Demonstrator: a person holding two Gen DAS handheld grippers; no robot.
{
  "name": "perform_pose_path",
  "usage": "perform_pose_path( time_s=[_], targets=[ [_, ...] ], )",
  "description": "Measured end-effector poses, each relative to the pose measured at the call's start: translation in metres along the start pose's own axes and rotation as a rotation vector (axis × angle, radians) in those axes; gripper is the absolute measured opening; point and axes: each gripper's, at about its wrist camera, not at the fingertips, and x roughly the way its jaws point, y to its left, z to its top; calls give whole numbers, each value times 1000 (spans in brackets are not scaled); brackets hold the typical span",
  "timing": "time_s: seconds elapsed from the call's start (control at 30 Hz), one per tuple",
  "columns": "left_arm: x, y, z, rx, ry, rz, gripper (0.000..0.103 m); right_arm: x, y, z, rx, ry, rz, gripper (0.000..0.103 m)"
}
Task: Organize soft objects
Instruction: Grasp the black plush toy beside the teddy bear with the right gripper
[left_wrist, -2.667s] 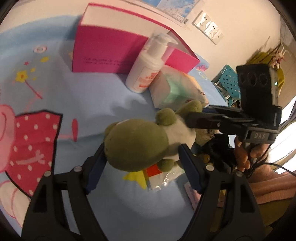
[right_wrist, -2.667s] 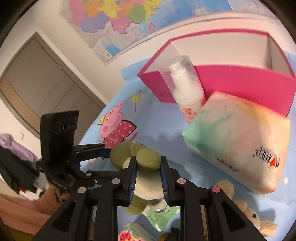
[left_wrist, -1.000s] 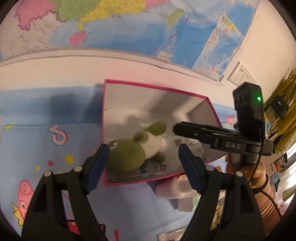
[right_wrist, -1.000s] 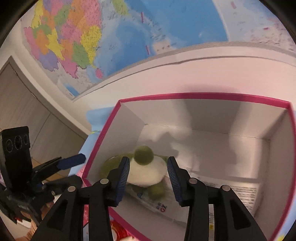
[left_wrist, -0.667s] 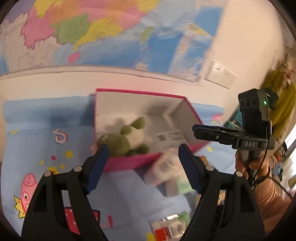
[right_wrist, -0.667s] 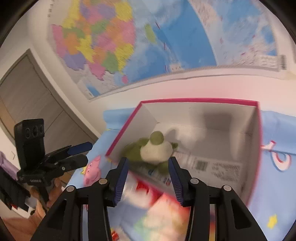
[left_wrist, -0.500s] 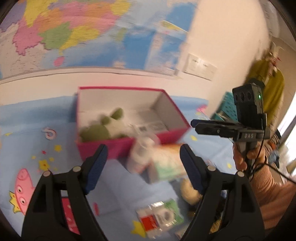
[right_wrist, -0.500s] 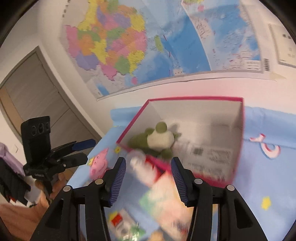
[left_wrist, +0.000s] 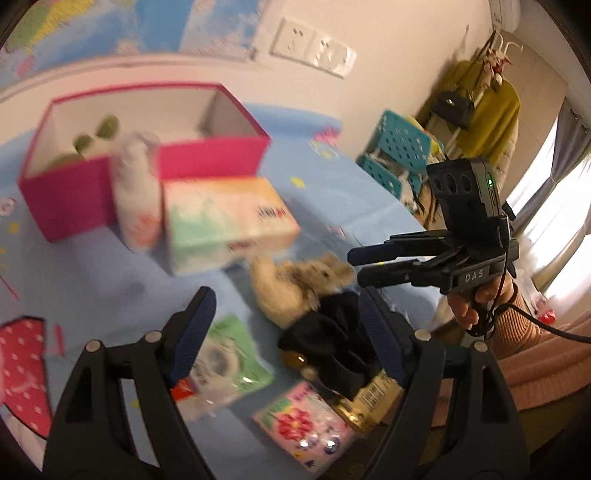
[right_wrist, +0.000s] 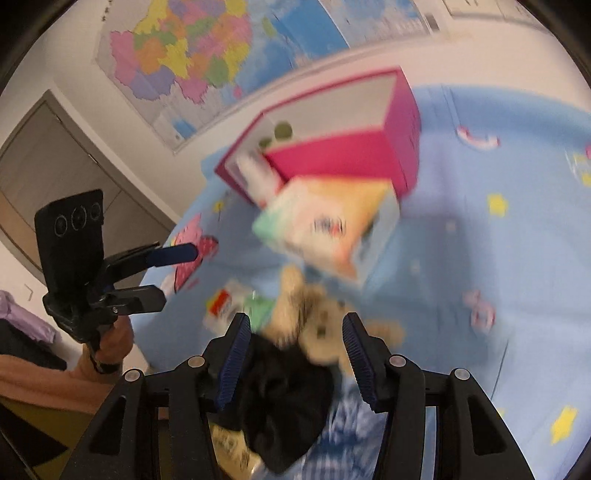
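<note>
A green plush toy (left_wrist: 92, 138) lies inside the pink box (left_wrist: 207, 160) at the back of the blue sheet; in the right wrist view only its green bumps (right_wrist: 280, 131) show above the pink box (right_wrist: 343, 158). A beige teddy bear (left_wrist: 299, 284) lies in front of the tissue pack, touching a black soft item (left_wrist: 332, 343). My left gripper (left_wrist: 288, 332) hovers open above both, holding nothing. My right gripper (right_wrist: 297, 350) is open too, over the teddy bear (right_wrist: 317, 321) and the black item (right_wrist: 284, 387), and it is blurred. Each gripper shows in the other's view: right gripper (left_wrist: 354, 266), left gripper (right_wrist: 173, 273).
A white pump bottle (left_wrist: 136, 199) and a pastel tissue pack (left_wrist: 225, 221) stand before the box. A green packet (left_wrist: 229, 350), a pink floral pack (left_wrist: 299, 428) and a gold-topped item (left_wrist: 354, 413) lie near. A teal crate (left_wrist: 395, 155) stands beyond the bed.
Both grippers let go of the green plush in the pink box and drew back toward the near edge. The right jaws widened. The teddy and black item came into view under them.
</note>
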Motion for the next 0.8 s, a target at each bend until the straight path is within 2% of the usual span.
perform_pose_path(
  time_s=[0.17,0.27,0.47,0.5,0.53,0.6,0.8],
  targets=[
    [13,-7,-13,-11,54,-27,81,9,1,-19,14,58,21,54],
    [19,-10,-22,-13,85,-34,81,20,3,-23,12,88,27,59],
    [31,-12,-33,-23,129,-38,81,33,7,-28,-3,96,51,59],
    [32,-12,-34,-26,135,-40,81,33,8,-29,-5,92,52,51],
    [34,-12,-35,-30,141,-43,81,32,8,-29,-12,88,52,35],
    [37,-11,-37,-40,153,-52,81,29,11,-30,-29,72,36,21],
    [43,-11,-36,-44,165,-86,81,12,24,-25,-68,19,45,9]
  ],
)
